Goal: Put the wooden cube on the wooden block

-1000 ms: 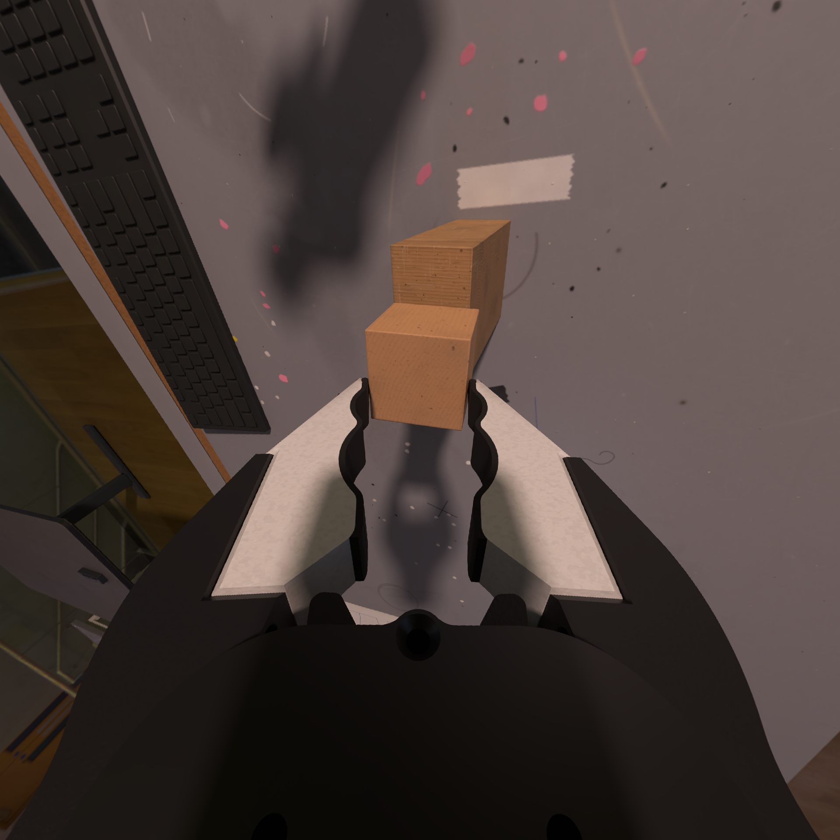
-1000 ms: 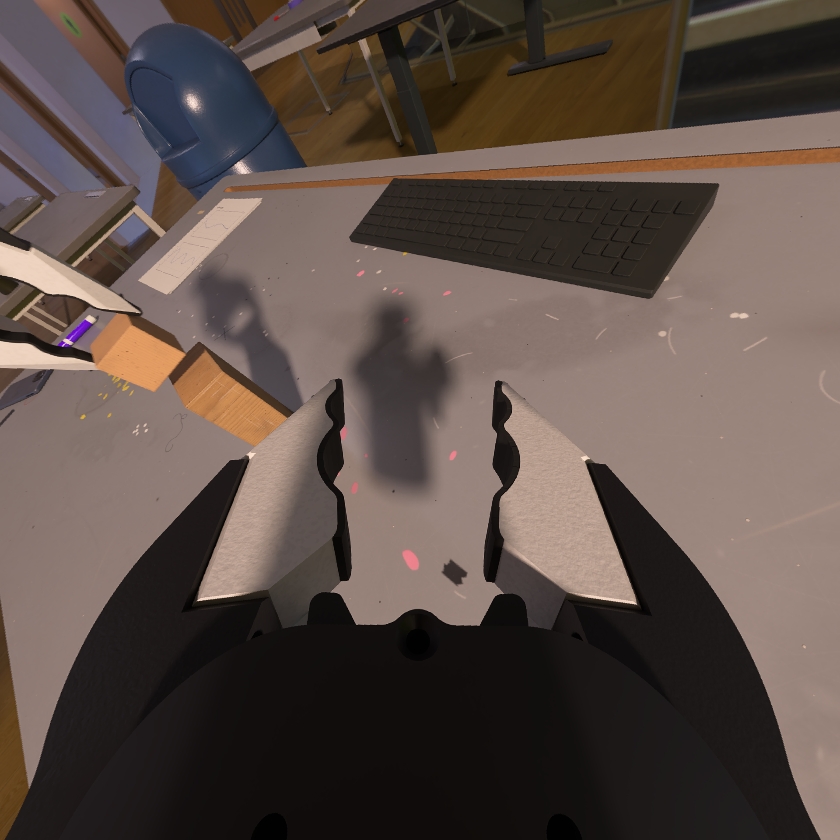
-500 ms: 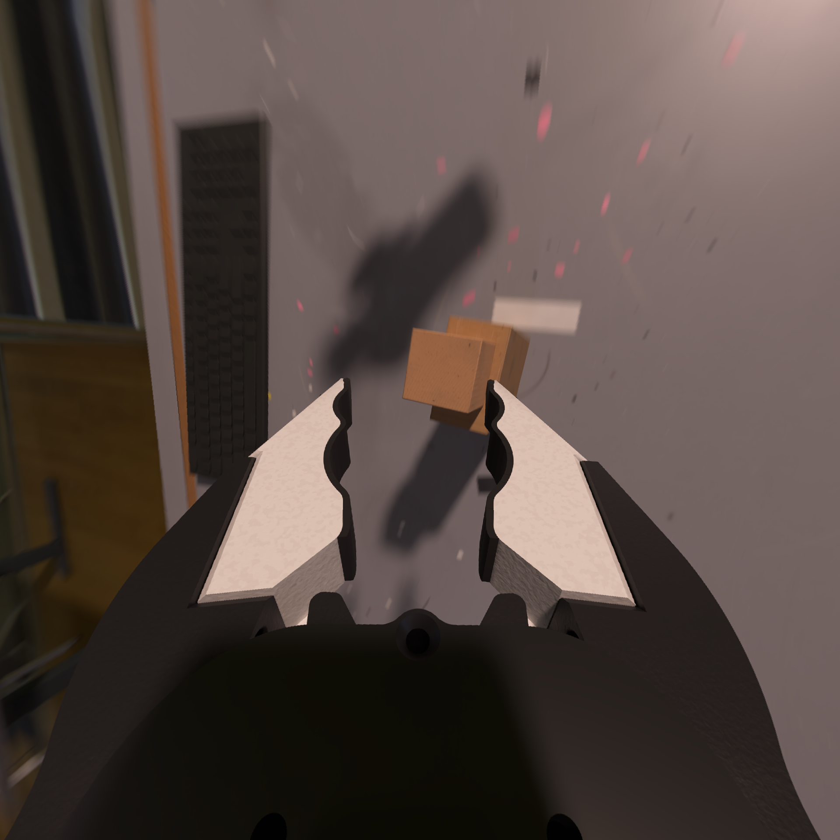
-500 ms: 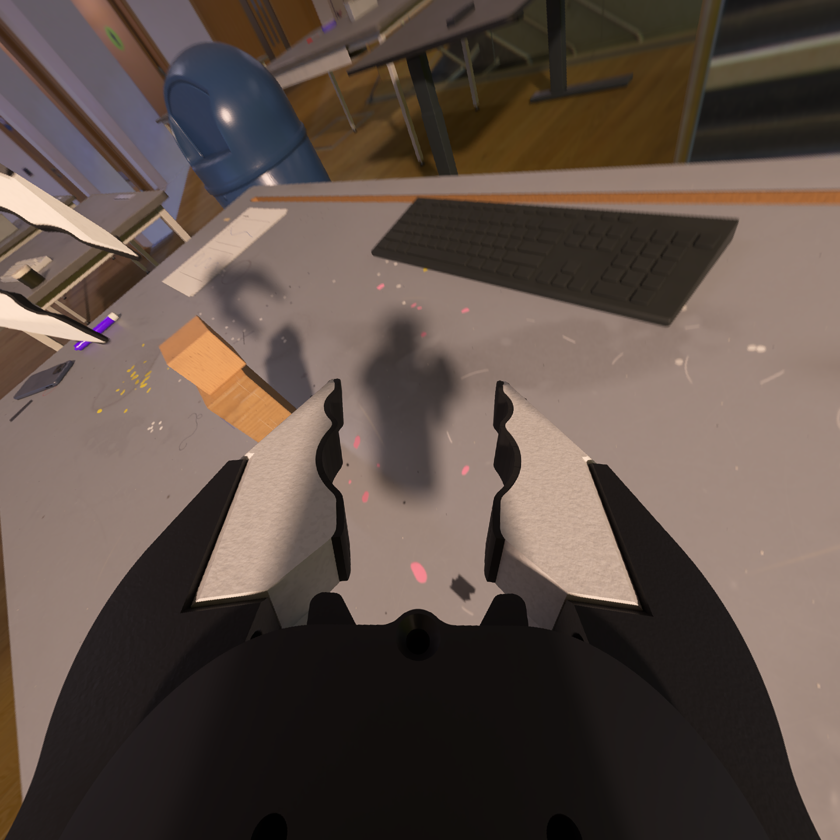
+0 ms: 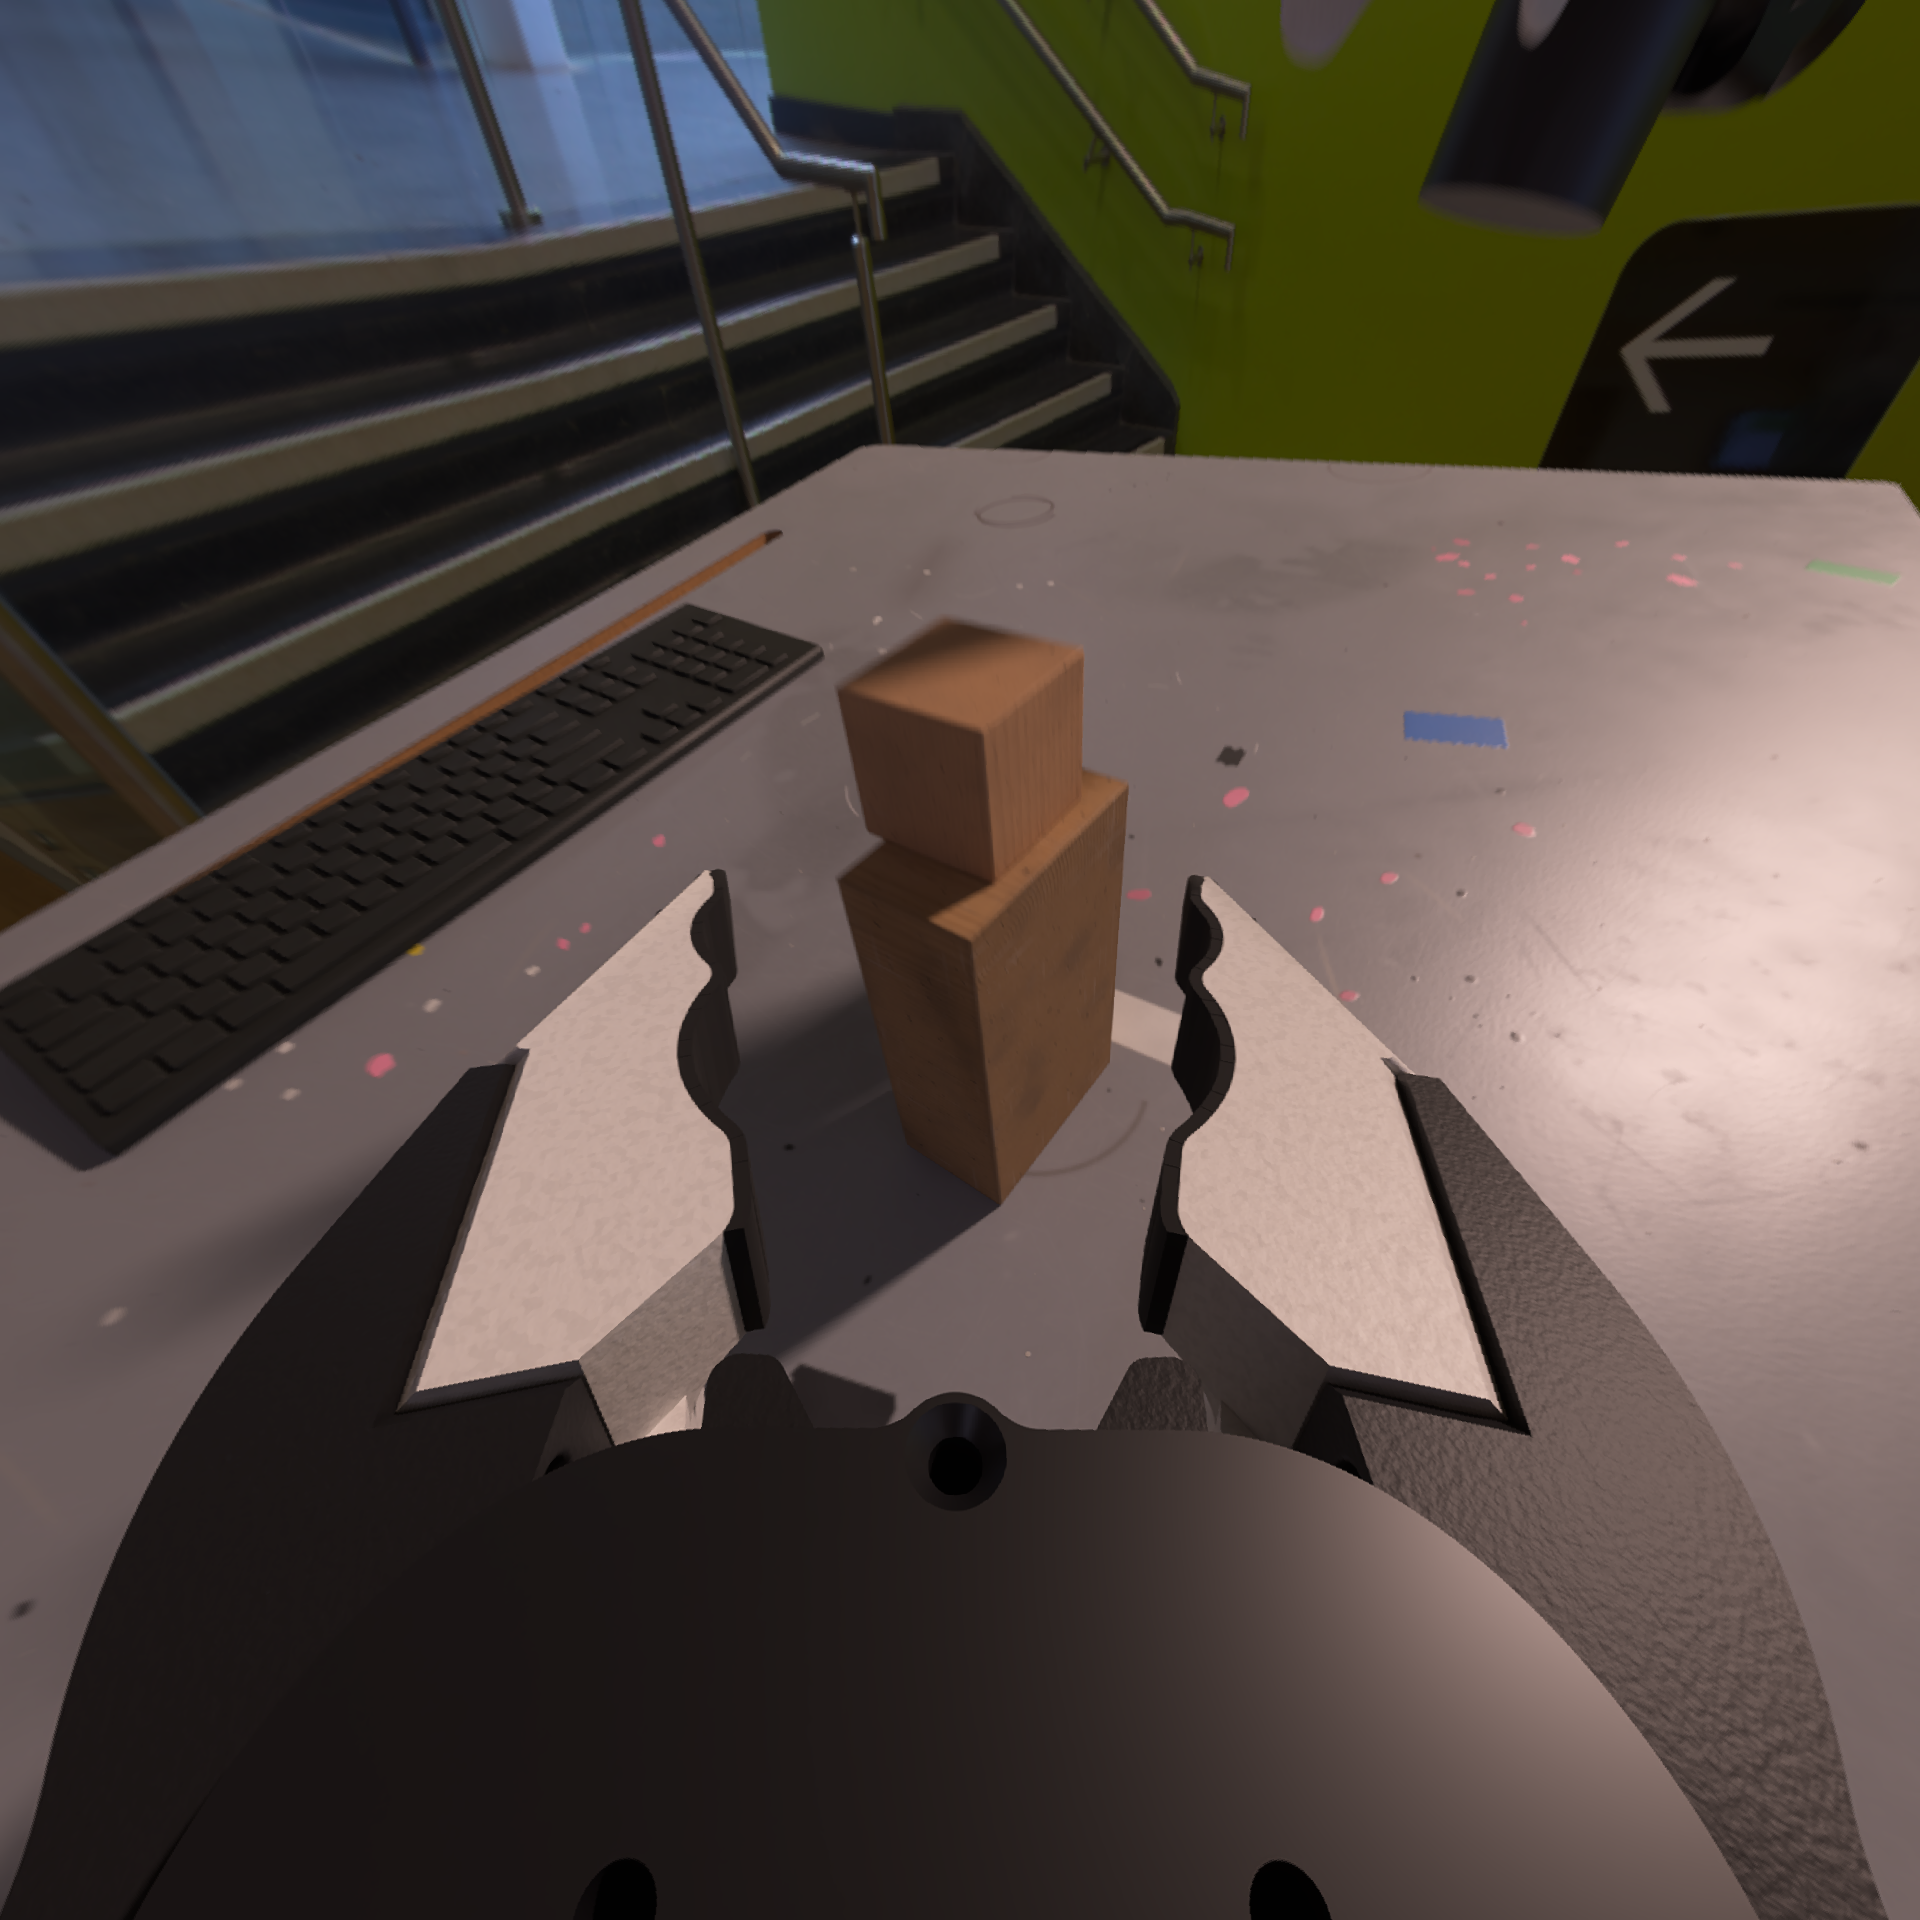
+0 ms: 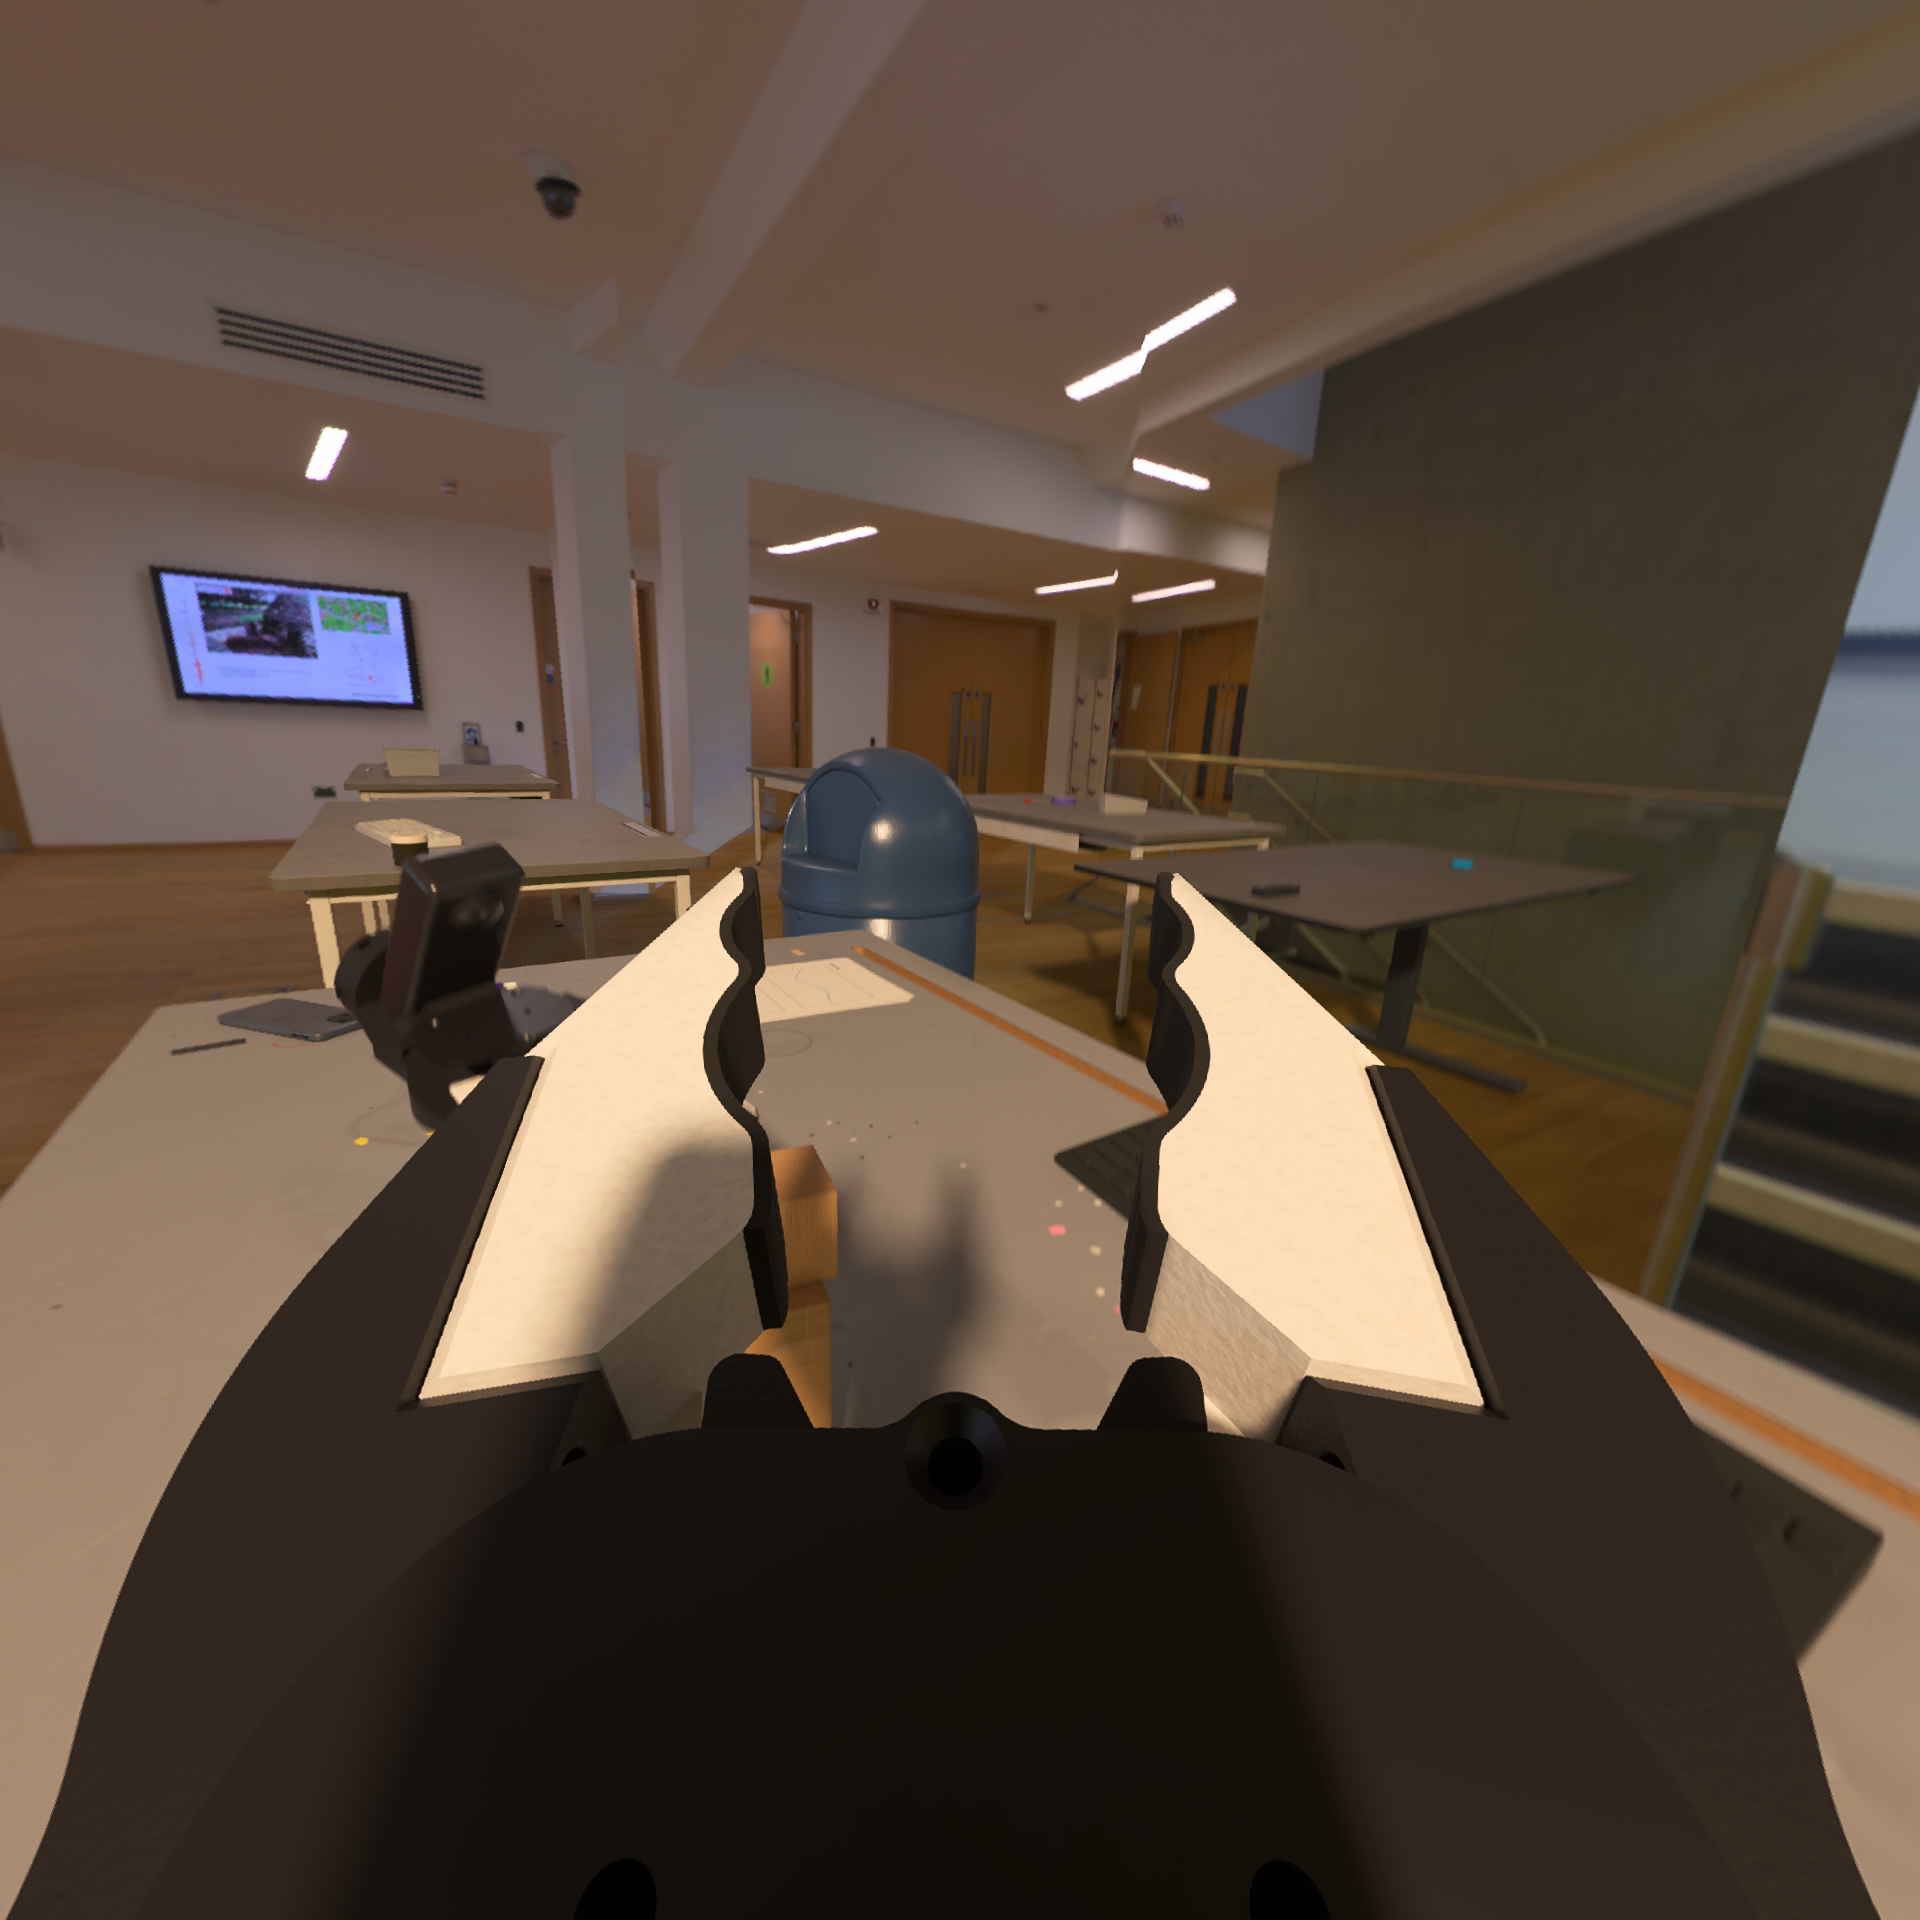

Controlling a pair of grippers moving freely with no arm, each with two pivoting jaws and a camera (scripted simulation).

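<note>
The wooden cube [image 5: 961,748] rests on top of the upright wooden block [image 5: 987,997] on the grey table [image 5: 1507,1039], turned a little askew to it. My left gripper [image 5: 954,883] is open and empty, just short of the block, with a finger on either side of it. My right gripper [image 6: 954,883] is open and empty, raised above the table. In the right wrist view, the cube [image 6: 808,1205] and a sliver of the block [image 6: 805,1361] show beside my left finger, which hides most of them. The left gripper's body [image 6: 436,977] shows at the left there.
A black keyboard [image 5: 395,883] lies left of the block, along the table edge. The right wrist view shows a paper sheet [image 6: 831,987], a tablet [image 6: 286,1018] and a blue bin [image 6: 878,862] beyond the table. A dark part, apparently of the other gripper [image 5: 1517,104], hangs at the upper right.
My left gripper let go of the cube, opened wide and drew back; the cube now sits on the block. Both views swung from looking down to looking across the table.
</note>
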